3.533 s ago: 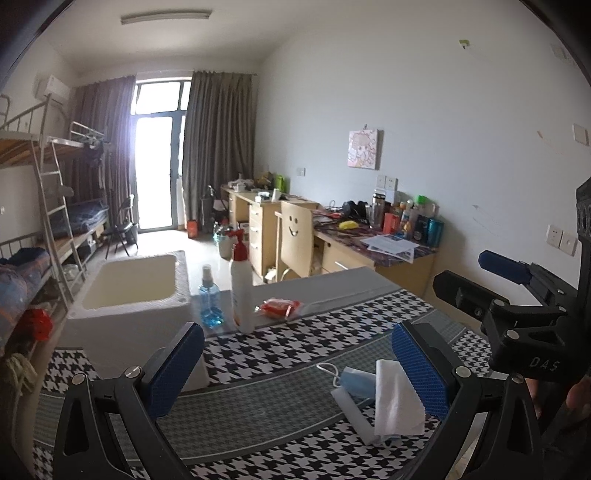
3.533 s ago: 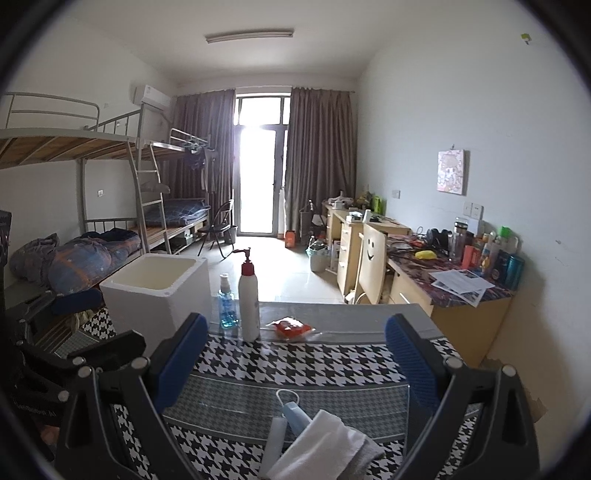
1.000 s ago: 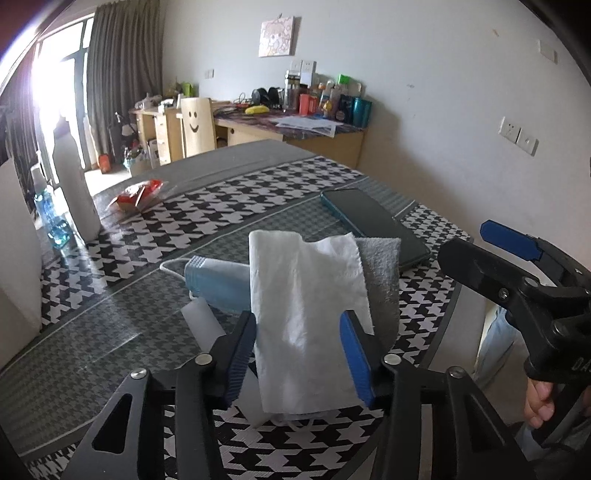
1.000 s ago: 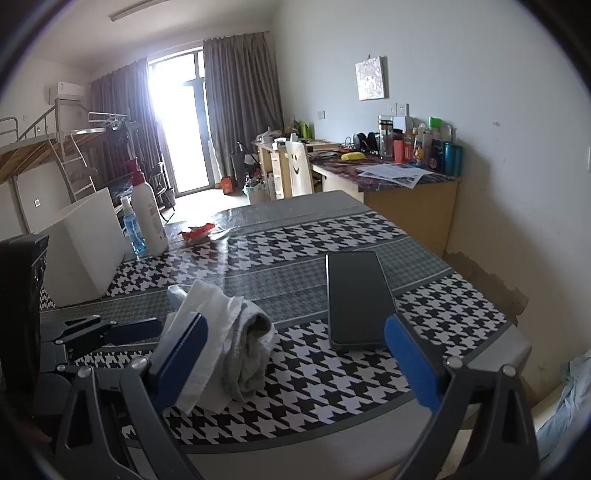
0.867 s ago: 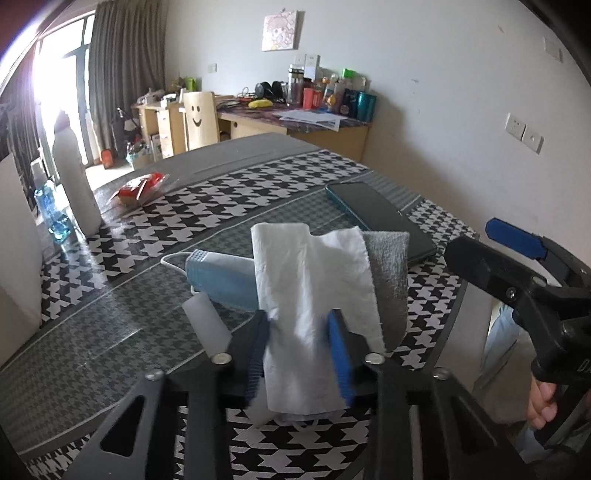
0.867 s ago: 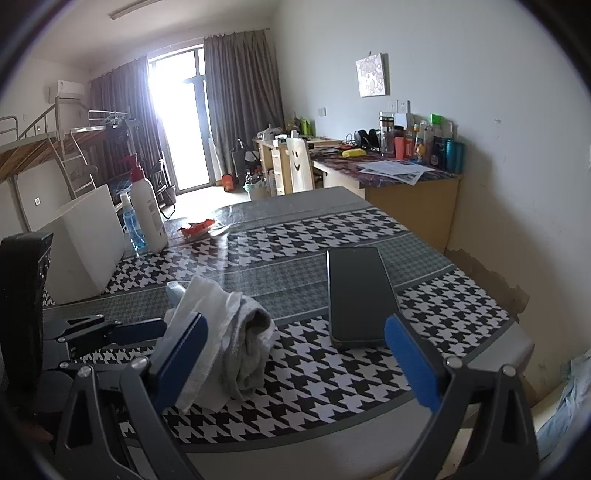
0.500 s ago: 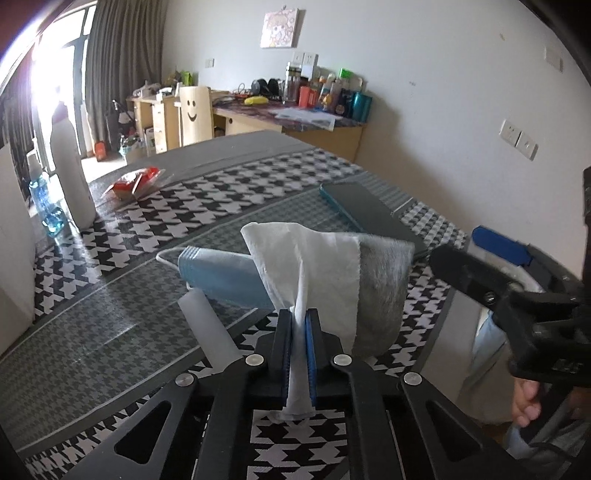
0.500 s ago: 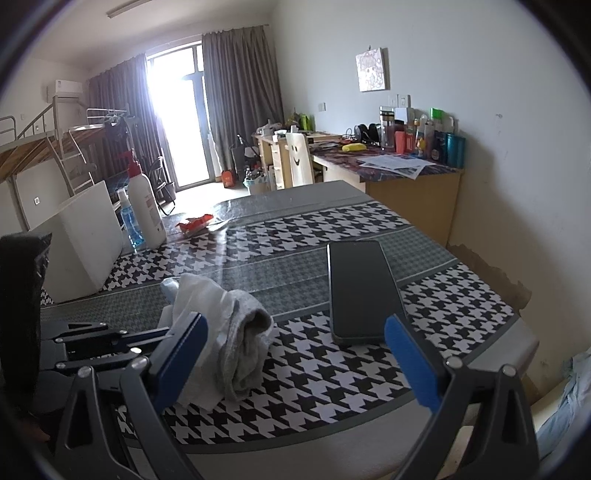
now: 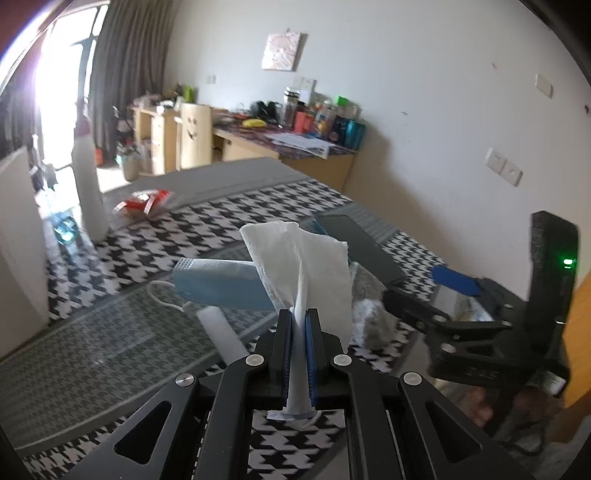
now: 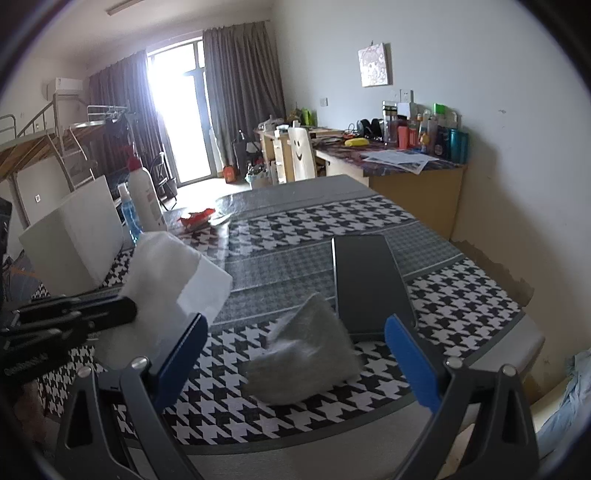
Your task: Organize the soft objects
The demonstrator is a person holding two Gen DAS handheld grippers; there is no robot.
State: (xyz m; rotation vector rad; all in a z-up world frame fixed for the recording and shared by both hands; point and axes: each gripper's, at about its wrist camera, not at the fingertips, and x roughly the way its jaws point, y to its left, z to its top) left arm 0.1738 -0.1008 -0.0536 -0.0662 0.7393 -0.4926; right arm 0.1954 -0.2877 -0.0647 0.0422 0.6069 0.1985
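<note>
At lower centre, the left claw pinches a white tissue above the counter. The right claw gapes wide around a grey cloth, bottom centre.

window: bright, floor-length | curtains: dark, flanking it | desk: right of window, along white wall | bunk bed: left of window | ceiling light: unlit
</note>
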